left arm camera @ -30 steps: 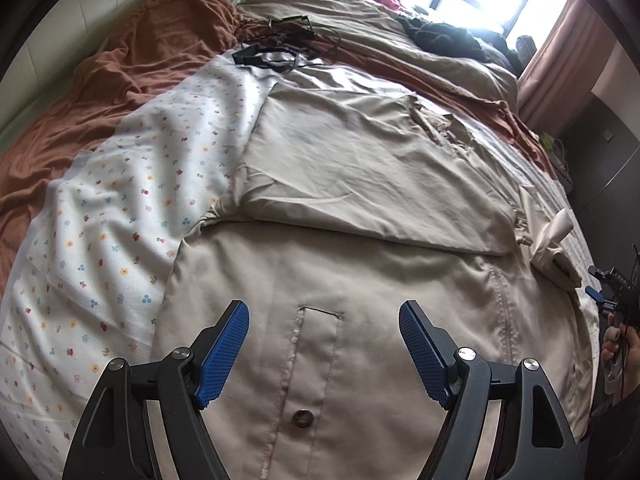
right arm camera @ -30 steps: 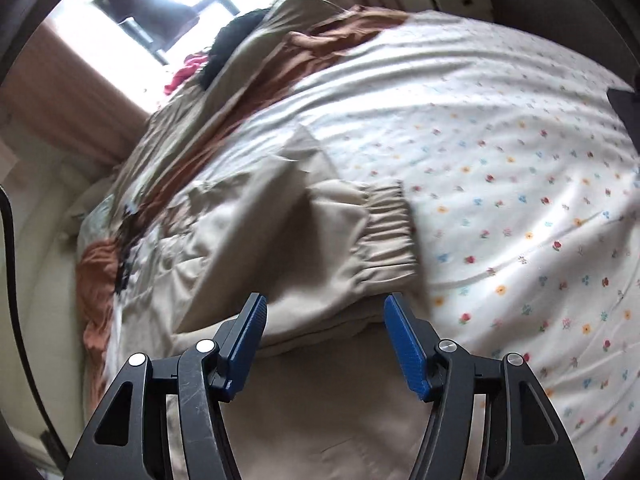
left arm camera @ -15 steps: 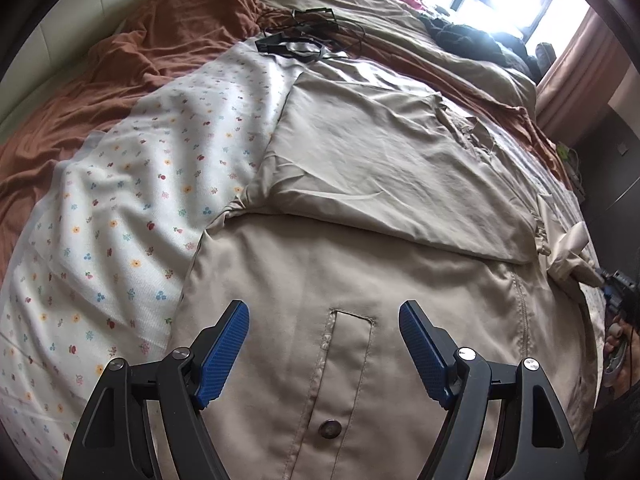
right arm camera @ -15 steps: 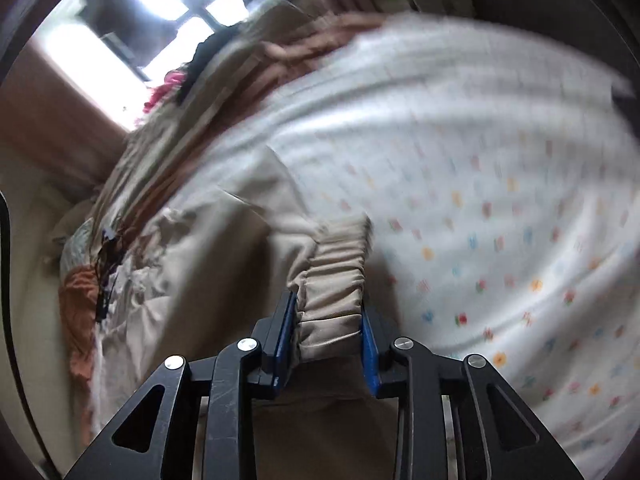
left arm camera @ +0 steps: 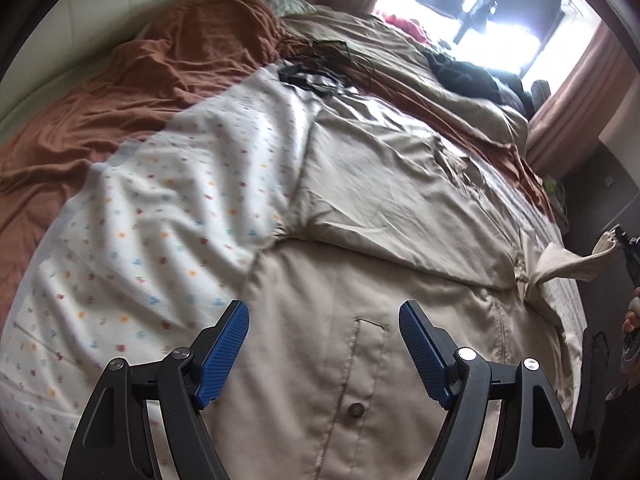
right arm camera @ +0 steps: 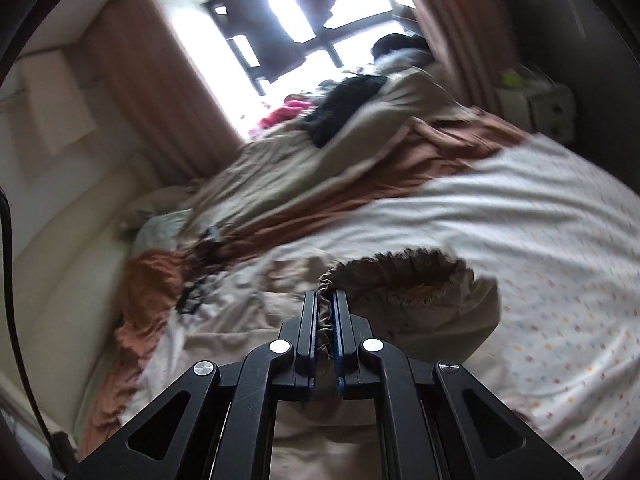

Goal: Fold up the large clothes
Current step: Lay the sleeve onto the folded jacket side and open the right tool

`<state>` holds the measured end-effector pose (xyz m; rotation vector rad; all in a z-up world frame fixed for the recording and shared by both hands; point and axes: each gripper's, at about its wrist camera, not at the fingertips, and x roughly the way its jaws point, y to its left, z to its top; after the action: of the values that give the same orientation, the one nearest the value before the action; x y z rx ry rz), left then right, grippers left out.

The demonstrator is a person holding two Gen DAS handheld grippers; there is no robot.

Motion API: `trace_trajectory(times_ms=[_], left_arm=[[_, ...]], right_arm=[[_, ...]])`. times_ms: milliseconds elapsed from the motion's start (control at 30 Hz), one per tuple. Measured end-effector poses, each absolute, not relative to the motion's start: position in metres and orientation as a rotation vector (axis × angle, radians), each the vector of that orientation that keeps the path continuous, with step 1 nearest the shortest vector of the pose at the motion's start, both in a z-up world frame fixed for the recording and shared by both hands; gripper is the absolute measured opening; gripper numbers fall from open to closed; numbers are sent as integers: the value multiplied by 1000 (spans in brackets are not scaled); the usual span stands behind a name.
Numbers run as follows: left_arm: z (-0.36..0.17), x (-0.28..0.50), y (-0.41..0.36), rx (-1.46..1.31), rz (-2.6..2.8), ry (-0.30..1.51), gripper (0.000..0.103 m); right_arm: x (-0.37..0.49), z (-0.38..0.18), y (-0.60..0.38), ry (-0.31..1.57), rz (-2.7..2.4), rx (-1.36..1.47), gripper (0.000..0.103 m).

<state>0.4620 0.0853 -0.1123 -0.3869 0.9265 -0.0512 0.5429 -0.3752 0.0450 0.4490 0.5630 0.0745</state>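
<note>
A large beige jacket [left arm camera: 384,216] lies spread on the flower-print sheet [left arm camera: 160,216], one sleeve folded across its body. My left gripper [left arm camera: 324,316] hovers open over the jacket's front placket, above a snap button [left arm camera: 354,410], with nothing between its fingers. In the right wrist view my right gripper [right arm camera: 328,300] is shut on the elastic cuff [right arm camera: 400,276] of the other sleeve, which hangs lifted off the bed with its opening facing the camera. In the left wrist view that raised sleeve [left arm camera: 576,266] stretches to the right edge, where a hand [left arm camera: 632,316] shows.
A rust-brown blanket [left arm camera: 132,92] and a beige duvet [left arm camera: 400,52] cover the far side of the bed. Black cables and a dark device [left arm camera: 316,68] lie beyond the jacket. Dark clothes [left arm camera: 468,76] pile near the bright window [right arm camera: 288,12]. Curtains [left arm camera: 568,92] hang at the right.
The right gripper closed on the sleeve cuff and lifted it up off the bed. The left gripper drifted over the jacket front, still open.
</note>
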Motion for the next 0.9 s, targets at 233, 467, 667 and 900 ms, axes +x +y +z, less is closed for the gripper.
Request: trace_trajectory(times_ms=[233,467,667,900], left_arm=[[-106,445,127,-431,-9,903,79],[-116,434,173,-494,73,906,79],[-132,430,191,-505,94,929,79],[-139,431,192,-502,81,940,79]], right_arm=[[565,65,-281,580,206,314,6],[583,41,-190,639,324,198,6],[597,-10,-129,749,371,147,8],[597,-71,-99,899,398,85,62]])
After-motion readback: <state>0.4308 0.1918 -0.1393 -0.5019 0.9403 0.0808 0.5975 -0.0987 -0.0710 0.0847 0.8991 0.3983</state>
